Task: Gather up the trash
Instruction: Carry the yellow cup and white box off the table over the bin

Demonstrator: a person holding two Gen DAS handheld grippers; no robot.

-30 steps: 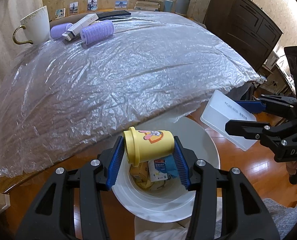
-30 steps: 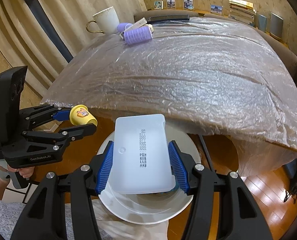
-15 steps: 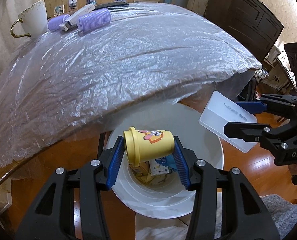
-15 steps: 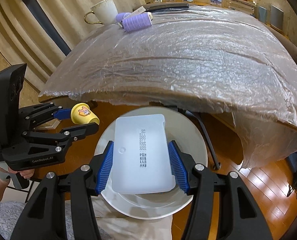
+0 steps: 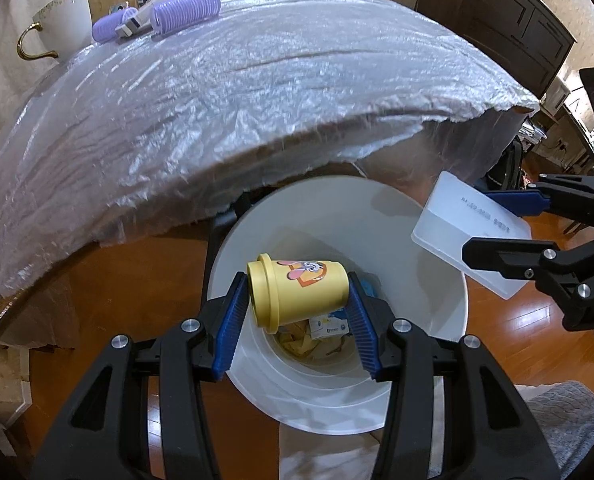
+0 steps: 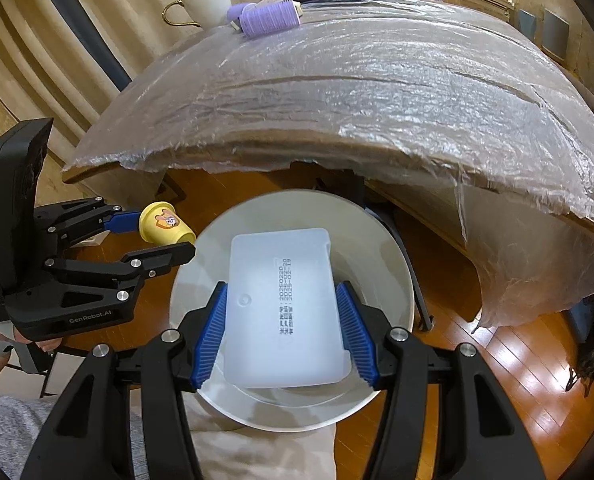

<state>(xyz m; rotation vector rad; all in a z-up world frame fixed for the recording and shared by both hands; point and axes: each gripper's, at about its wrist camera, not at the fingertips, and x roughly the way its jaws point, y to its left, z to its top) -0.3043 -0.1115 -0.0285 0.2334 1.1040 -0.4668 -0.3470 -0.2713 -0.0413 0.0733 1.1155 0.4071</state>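
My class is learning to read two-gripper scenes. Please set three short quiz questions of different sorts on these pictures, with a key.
1. True or false: the left gripper holds the yellow cup over the white bin.
2. What does the right gripper hold: A a mug, B a clear tray, C a book?
3. Fill in: the purple rollers lie on the plastic-covered ____.

Key: 1 true; 2 B; 3 table.

bin (image 5: 429,344) on the floor just before the table (image 5: 257,92), cup (image 5: 297,296) and box (image 6: 285,308) held above its mouth, wrappers (image 5: 301,344) inside, mug (image 6: 205,0) and rollers (image 6: 271,18) at the table's far edge
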